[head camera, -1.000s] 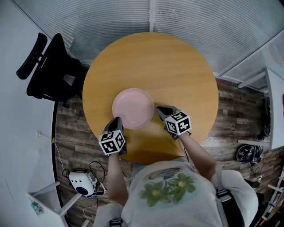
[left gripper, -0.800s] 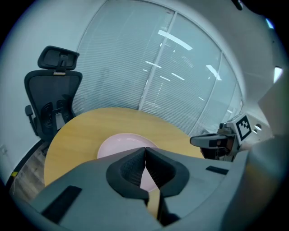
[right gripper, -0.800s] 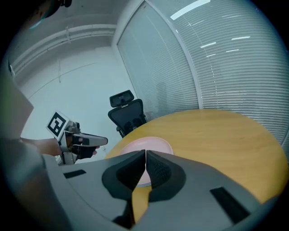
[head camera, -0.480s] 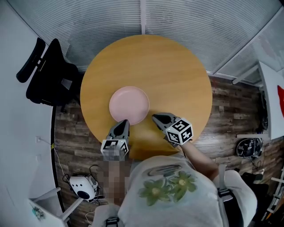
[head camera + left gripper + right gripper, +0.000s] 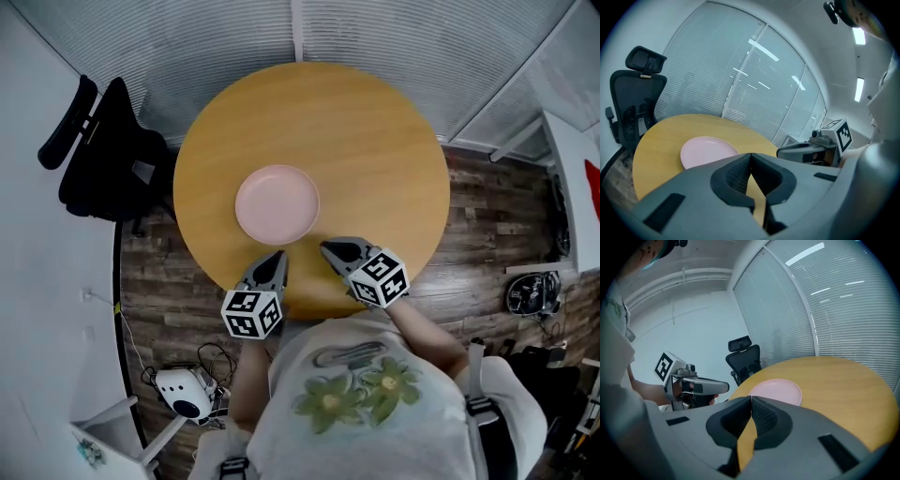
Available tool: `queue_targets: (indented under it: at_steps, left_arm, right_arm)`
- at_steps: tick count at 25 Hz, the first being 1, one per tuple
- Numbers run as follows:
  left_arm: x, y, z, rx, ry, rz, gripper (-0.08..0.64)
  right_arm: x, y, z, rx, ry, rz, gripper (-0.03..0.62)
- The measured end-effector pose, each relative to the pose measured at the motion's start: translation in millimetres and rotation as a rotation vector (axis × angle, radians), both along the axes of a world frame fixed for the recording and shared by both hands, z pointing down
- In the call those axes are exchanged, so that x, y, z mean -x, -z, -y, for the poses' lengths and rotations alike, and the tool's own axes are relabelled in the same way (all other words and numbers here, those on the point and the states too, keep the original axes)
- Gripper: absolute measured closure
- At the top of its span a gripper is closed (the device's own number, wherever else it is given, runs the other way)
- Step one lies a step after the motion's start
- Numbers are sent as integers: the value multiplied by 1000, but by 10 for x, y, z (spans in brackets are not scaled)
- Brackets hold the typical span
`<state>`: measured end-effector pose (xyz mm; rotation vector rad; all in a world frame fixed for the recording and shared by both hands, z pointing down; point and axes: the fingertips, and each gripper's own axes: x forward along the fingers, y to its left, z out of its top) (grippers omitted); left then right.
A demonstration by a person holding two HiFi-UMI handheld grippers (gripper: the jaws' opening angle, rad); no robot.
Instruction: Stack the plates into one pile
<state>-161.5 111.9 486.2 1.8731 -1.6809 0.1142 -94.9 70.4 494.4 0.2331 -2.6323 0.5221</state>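
A pink plate (image 5: pixel 277 204) is seen lying flat on the round wooden counter (image 5: pixel 375 141). Whether a single plate or a pile of several is lying there cannot be told from any view.

The left gripper (image 5: pixel 277 257) is held just beside the near edge of the pink plate, on the person's side, and is kept apart from it. Its jaws are pressed fully together, pad against pad, and nothing is gripped between them. The right gripper (image 5: pixel 327 247) is held to the near right of the pink plate, also close by and not touching it. Its jaws are likewise closed onto each other, with only bare counter seen beyond the tips. Both grippers are pointed roughly toward the pink plate, and a marker cube is carried on the back of each.

A black office chair (image 5: pixel 103 150) is seen to the left of the pink plate, off the counter, on the dark wood floor (image 5: pixel 492 225). Slatted blinds (image 5: pixel 422 47) are seen beyond the far side of the pink plate. A white device (image 5: pixel 183 394) with cables is seen on the floor, to the near left of the pink plate.
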Motion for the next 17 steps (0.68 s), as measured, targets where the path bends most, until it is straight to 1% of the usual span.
queue_targets:
  at_steps: [3, 6, 10, 17]
  left_arm:
    - [-47, -30, -120, 13, -41, 15, 541]
    - [-63, -76, -213, 23, -83, 12, 541]
    - [-119, -111, -294, 15, -121, 8, 541]
    - [-260, -58, -388, 7, -129, 17, 541]
  right_arm:
    - [-8, -4, -141, -1, -22, 2, 552]
    - [-5, -16, -246, -1, -53, 8, 552]
    - [-58, -31, -344, -13, -83, 14, 552]
    - [-251, -7, -451, -17, -119, 20, 552]
